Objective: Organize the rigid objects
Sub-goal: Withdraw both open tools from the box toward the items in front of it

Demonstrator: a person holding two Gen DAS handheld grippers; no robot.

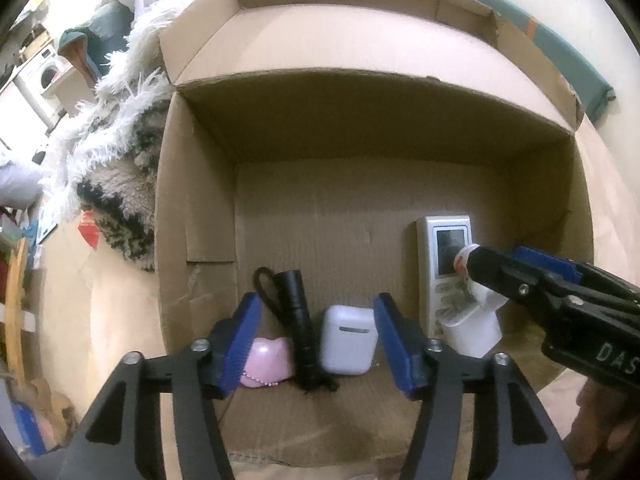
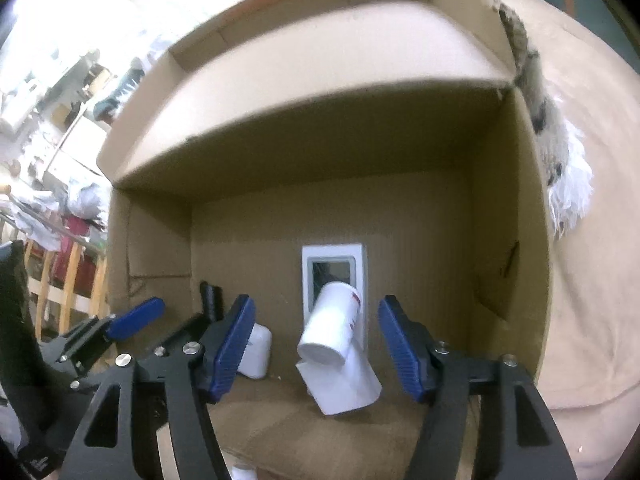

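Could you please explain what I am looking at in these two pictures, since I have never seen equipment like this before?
A person holds two hand-held grippers with blue pads; a fisheye camera on each looks along its fingers. The left gripper and the right gripper are both open and hold nothing. Both point into a cardboard box. On its floor lie a pink heart-shaped case, a black flashlight, a white earbud case, a remote control and a white tube that lies across the remote.
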